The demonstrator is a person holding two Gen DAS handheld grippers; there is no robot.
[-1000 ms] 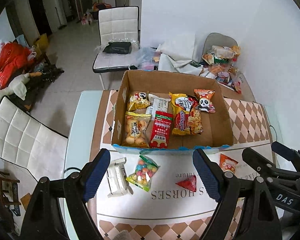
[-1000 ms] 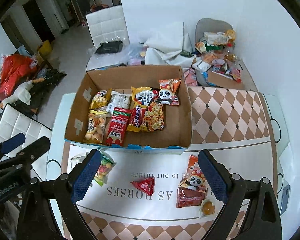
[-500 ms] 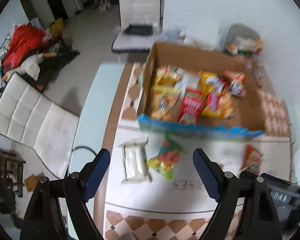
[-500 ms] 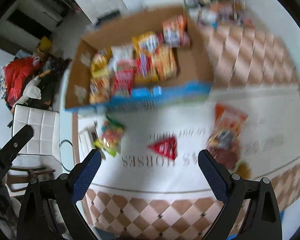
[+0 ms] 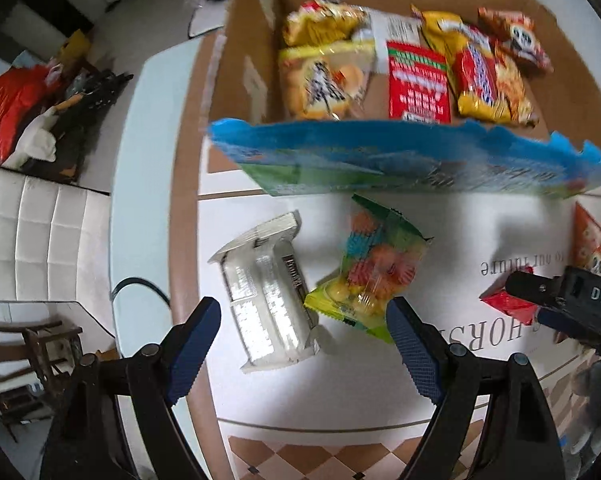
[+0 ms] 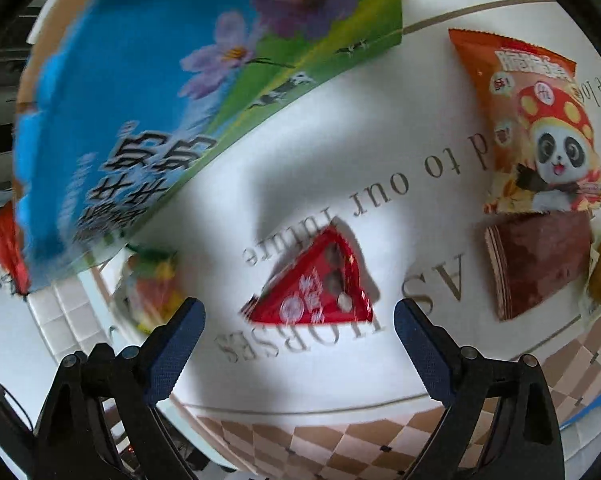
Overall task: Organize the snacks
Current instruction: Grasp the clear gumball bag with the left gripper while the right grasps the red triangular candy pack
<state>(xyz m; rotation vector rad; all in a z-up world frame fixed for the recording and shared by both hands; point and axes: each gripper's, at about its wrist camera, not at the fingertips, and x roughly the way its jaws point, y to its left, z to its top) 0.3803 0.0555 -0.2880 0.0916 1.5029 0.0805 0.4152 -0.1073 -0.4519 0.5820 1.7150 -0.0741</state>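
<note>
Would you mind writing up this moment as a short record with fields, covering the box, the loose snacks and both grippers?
box: cardboard box on the table, already holding several snack packets
left of table: white packet beside a colourful candy bag
middle: red triangular packet
right: orange panda bag, its lower edge over a brown wafer pack
left gripper: open, above the white packet and candy bag
right gripper: open, jaws just closing slightly, nothing gripped, red packet ahead

Both grippers have descended toward the bench: left gripper (image 5: 303,334) above the white packet (image 5: 266,300); right gripper (image 6: 296,326), jaws apparently closing slightly, above the red triangular packet (image 6: 314,286).
</note>
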